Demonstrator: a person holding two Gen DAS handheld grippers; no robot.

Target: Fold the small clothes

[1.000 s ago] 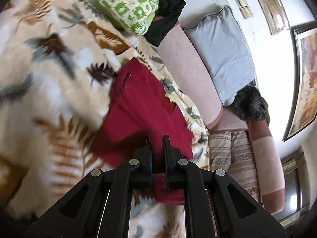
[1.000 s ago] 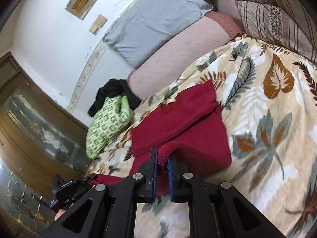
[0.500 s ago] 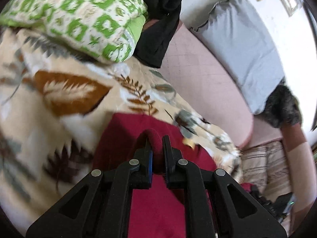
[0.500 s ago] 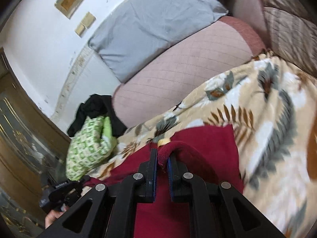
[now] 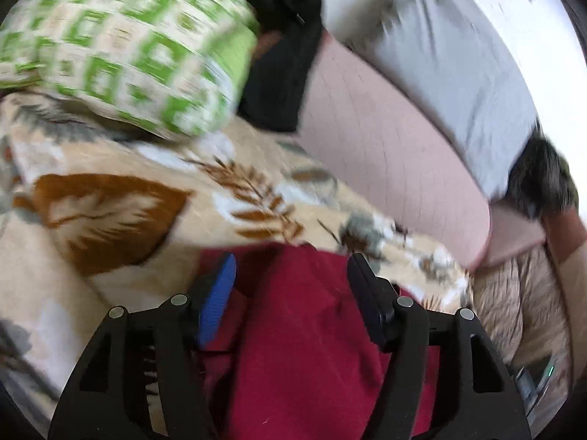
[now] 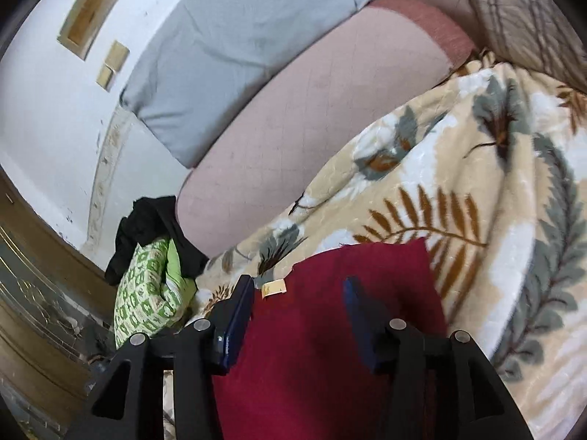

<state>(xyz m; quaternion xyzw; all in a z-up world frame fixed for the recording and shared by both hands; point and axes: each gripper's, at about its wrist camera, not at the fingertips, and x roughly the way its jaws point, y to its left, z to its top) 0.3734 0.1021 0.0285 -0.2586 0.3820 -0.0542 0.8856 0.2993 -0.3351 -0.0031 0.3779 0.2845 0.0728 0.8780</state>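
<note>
The dark red knit garment (image 5: 304, 330) lies flat on the cream leaf-patterned fleece blanket (image 5: 110, 227) of the bed, its far edge just short of the pink quilted bolster (image 6: 293, 117). The left tool (image 5: 291, 275) hovers over it, spread wide and holding nothing; the right tool (image 6: 299, 293) is likewise spread and empty above the cloth. Only the right view shows the garment's small tan label (image 6: 273, 288). The left view, blurred, brings the green-and-white patterned pillow (image 5: 121, 47) close.

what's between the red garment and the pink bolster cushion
In the right wrist view, only a strip of leaf-print blanket separates the red garment from the pink bolster cushion.
</note>
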